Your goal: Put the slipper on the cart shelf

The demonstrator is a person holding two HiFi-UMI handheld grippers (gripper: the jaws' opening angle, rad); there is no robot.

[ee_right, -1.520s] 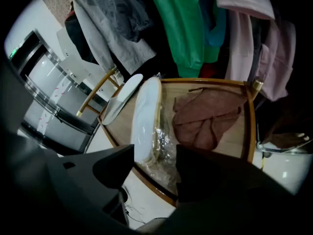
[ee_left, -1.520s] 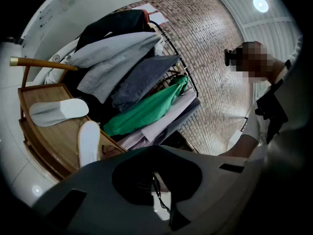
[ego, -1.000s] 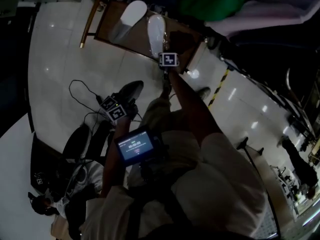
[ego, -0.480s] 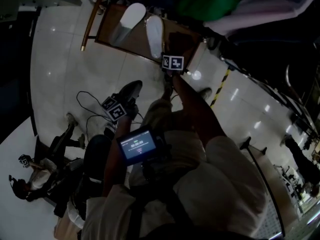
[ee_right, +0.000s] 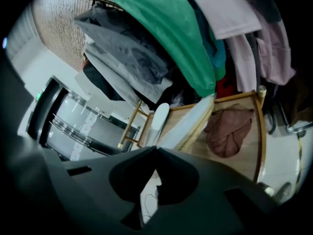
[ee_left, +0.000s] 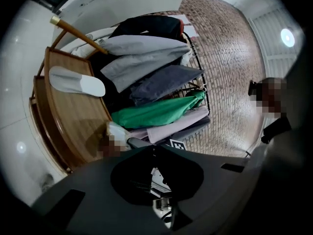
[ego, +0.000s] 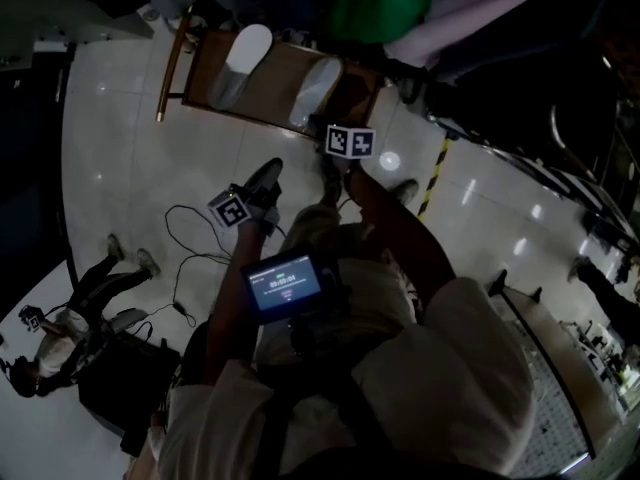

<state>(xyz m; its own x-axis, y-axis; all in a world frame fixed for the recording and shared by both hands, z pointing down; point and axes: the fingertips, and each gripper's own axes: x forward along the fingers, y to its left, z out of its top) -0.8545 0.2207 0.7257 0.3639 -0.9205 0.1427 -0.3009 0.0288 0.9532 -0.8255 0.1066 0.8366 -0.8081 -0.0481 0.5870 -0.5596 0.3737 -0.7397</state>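
Jaws of the left tongs [ee_left: 152, 149] were pressed together with nothing between them, and the right tongs [ee_right: 156, 148] were closed and empty in the same way. In the head view a small lit screen [ego: 287, 284] sat at the person's chest, and both arms reached forward past it. The right tongs were held just short of the near edge of the cart shelf [ego: 270, 83]. The left tongs were lower and further left, over the pale floor [ego: 110, 138], where thin cables [ego: 190, 243] trailed.

Beyond the tongs lay the wooden shelf with its raised rim. 2 white slippers rested on it, apart from each other. The left slipper [ego: 241, 60] lay toward the shelf's left end. The right slipper [ego: 314, 88] lay nearer the right tongs, close to the shelf's front edge. Neither tongs touched either slipper. Whether the right slipper lay flat or leaned on its side could not be told. In the right gripper view a brownish cloth [ee_right: 230, 129] lay crumpled on the shelf to the right of the slippers.

Above the shelf hung clothes: a green garment [ee_right: 168, 31], grey garments [ee_left: 146, 58] beside it and a pink garment [ee_right: 230, 9]. Behind the rack stood a brick wall [ee_left: 230, 58]. At the head view's lower left edge another person [ego: 60, 323] was low on the floor.
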